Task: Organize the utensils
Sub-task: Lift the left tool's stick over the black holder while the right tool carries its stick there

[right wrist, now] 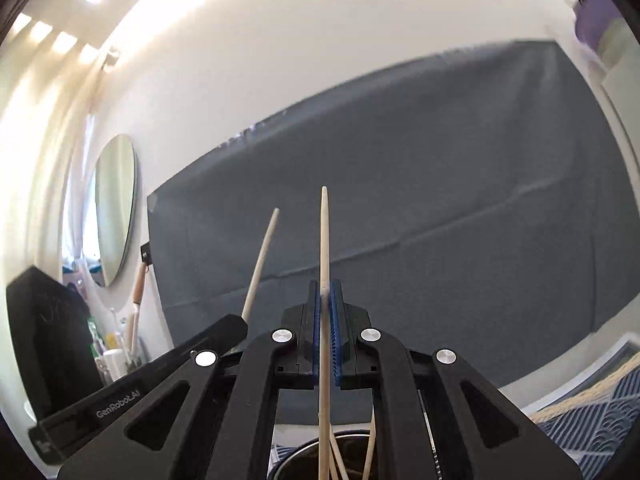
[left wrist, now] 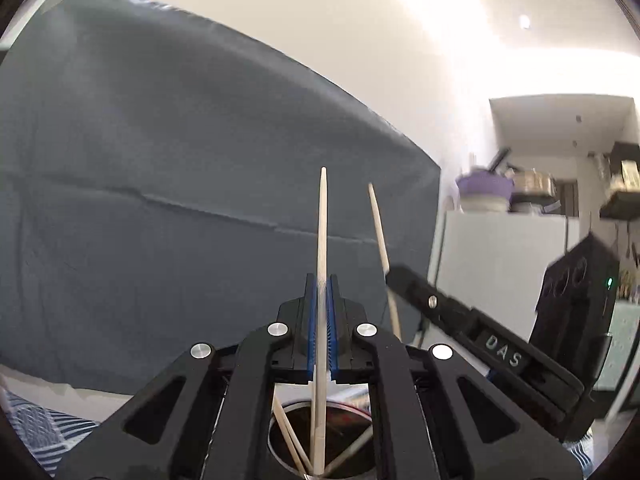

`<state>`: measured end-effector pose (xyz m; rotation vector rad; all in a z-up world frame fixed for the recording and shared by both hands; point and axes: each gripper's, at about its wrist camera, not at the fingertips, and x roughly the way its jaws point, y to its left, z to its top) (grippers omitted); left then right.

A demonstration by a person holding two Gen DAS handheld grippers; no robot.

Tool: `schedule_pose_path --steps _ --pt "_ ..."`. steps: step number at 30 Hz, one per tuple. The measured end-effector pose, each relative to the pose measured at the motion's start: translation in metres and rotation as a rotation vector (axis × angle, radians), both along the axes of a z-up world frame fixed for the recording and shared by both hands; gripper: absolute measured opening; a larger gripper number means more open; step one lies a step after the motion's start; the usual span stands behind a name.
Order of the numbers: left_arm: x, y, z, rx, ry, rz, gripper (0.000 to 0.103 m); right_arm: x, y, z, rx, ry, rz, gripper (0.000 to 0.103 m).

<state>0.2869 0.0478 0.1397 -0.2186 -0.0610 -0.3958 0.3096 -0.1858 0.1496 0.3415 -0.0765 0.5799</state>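
Observation:
My left gripper (left wrist: 322,282) is shut on a pale wooden chopstick (left wrist: 322,220) that stands upright between its blue pads. Its lower end hangs over a round metal utensil holder (left wrist: 280,446) with several chopsticks inside. My right gripper (right wrist: 327,286) is shut on a second chopstick (right wrist: 324,236), also upright, above the same holder (right wrist: 352,440). In the left wrist view the right gripper (left wrist: 390,274) comes in from the right with its chopstick (left wrist: 378,224). In the right wrist view the left gripper (right wrist: 240,322) comes in from the left with its chopstick (right wrist: 262,260).
A dark grey cloth (left wrist: 180,180) hangs on the wall behind. A blue patterned tablecloth (right wrist: 592,428) covers the table. An oval mirror (right wrist: 116,208) and bottles (right wrist: 96,340) stand at the left; a white fridge (left wrist: 500,256) with a purple bowl (left wrist: 484,188) on top stands at the right.

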Motion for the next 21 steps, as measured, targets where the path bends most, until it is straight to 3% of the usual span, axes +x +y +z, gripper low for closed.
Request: schedule_pose_path --steps 5,7,12,21 --pt "0.018 0.009 -0.025 -0.138 -0.02 -0.038 0.005 0.013 -0.003 -0.008 0.002 0.014 0.037 0.005" --pt "0.022 0.004 -0.027 -0.102 -0.007 -0.052 0.005 0.014 0.0 -0.009 -0.023 0.0 0.023 0.005" --pt "0.026 -0.006 -0.037 -0.11 0.026 -0.133 0.005 0.025 0.014 -0.018 -0.049 0.027 0.022 0.005" --pt "0.027 0.005 -0.046 -0.1 0.038 -0.151 0.005 0.029 0.007 -0.024 -0.067 0.031 0.018 0.007"
